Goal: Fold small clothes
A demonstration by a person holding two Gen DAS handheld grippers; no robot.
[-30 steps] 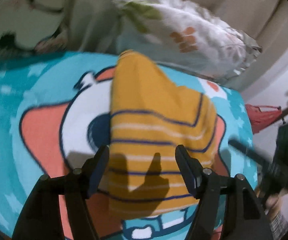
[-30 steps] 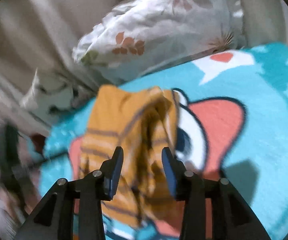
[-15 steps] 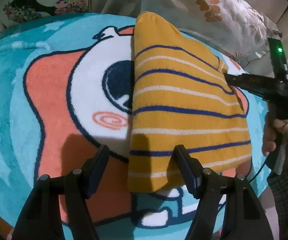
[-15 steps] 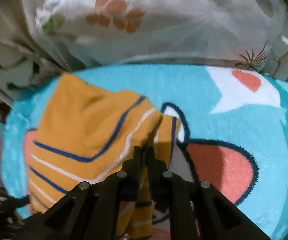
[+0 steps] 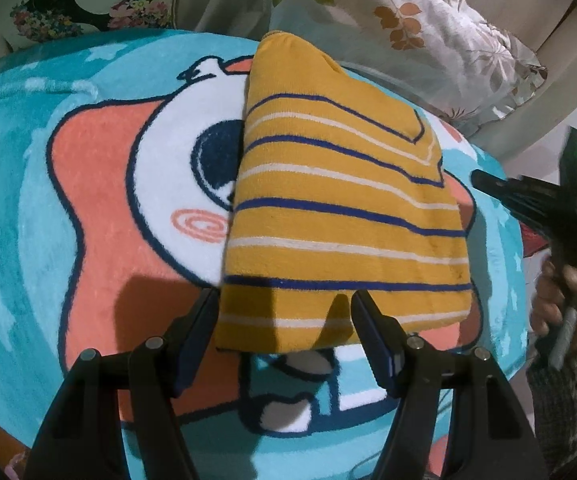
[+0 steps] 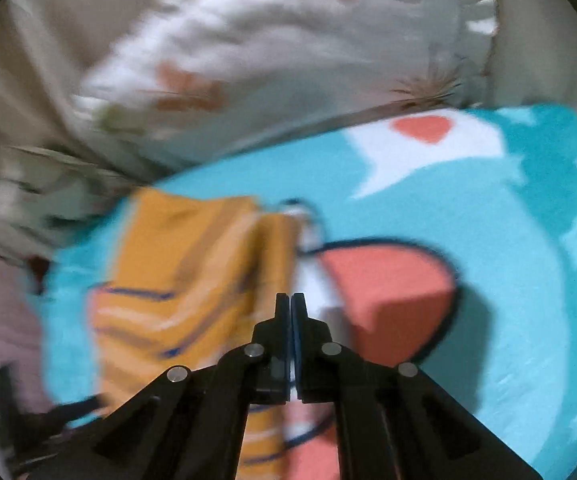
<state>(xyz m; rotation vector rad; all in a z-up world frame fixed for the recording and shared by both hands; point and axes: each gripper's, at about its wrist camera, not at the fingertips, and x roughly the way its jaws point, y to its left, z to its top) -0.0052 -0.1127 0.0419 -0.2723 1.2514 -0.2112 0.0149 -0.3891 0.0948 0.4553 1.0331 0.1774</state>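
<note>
A yellow garment with blue and white stripes lies folded flat on the turquoise cartoon blanket. My left gripper is open, tilted down over the garment's near edge. Its left finger stands at the garment's left side and its right finger over the cloth, neither pressing on it. My right gripper hovers just off the garment's right edge. In the blurred right wrist view the right gripper is shut with nothing seen between its pads. There the garment lies to its left.
A leaf-print pillow lies behind the blanket, with a flowered cushion at the far left. A hand in a checked sleeve holds the right gripper at the blanket's right edge.
The right gripper went from open to shut on the garment's fold, then pulled away to the right. The garment now lies flat. The left gripper drew in to its near edge.
</note>
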